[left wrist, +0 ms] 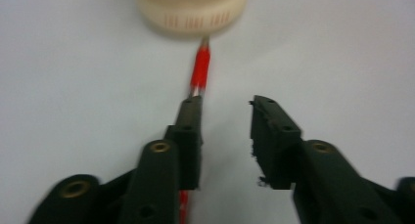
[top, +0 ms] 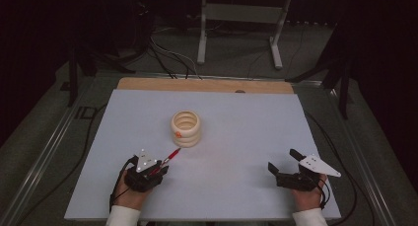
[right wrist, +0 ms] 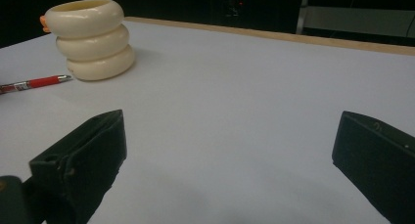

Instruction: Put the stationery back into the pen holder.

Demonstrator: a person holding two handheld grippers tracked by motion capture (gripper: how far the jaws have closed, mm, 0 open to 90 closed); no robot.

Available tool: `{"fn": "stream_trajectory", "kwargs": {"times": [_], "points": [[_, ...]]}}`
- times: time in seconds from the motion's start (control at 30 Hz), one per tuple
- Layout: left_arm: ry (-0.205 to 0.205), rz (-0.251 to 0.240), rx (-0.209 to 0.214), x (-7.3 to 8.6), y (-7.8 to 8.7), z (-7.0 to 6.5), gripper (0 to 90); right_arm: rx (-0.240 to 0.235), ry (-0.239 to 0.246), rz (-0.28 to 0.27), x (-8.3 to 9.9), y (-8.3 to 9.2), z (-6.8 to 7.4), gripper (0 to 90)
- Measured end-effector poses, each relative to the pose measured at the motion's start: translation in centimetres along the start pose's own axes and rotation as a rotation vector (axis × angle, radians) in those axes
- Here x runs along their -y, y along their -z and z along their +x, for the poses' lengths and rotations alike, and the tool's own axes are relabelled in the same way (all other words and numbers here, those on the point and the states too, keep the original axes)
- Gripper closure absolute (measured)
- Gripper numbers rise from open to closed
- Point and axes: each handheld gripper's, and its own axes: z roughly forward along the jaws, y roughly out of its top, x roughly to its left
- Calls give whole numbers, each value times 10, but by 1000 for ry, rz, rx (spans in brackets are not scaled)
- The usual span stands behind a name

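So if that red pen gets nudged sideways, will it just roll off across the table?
Probably it would roll a little: the red pen looks slim and round, lying flat on the smooth table. It looks stiff and light. Its tip sits right by the cream ringed holder, which would likely stop it that way.

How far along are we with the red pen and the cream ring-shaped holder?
The red pen lies flat on the white table, its tip at the foot of the cream holder, so nothing is in the holder yet. The left gripper has its jaws parted around the pen's rear, apparently not clamped on it. The right gripper rests open, apart. Likely left: lifting the pen into the holder.
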Motion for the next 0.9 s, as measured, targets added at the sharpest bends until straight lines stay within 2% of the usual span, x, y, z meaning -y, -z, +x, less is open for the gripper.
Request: {"fn": "stream_trajectory", "kwargs": {"times": [0.1, 0.23, 0.37, 0.43, 0.53, 0.7, 0.8, 0.9], "points": [[-6, -106, 1, -3, 9, 3, 585, 0, 1, 0, 0, 0, 0, 0], [14, -230, -36, -7, 21, 12, 516, -1, 0, 0, 0, 0, 0, 0], [57, -320, -57, -7, 30, 32, 439, -4, 0, 1, 0, 0, 1, 0], [90, -340, -85, -4, 33, 41, 326, -5, 0, 1, 0, 0, 1, 0], [110, -347, -137, 0, 36, 50, 167, -4, 4, -1, 0, 1, 0, 0], [112, -361, -164, 8, 43, 57, 12, -9, 2, -6, 0, 3, 0, 0], [105, -365, -182, 11, 47, 57, 2, -9, 1, -6, -1, 4, 0, 0], [99, -347, -190, 10, 49, 56, 2, -12, -1, -8, 0, 4, 0, 0]]}}
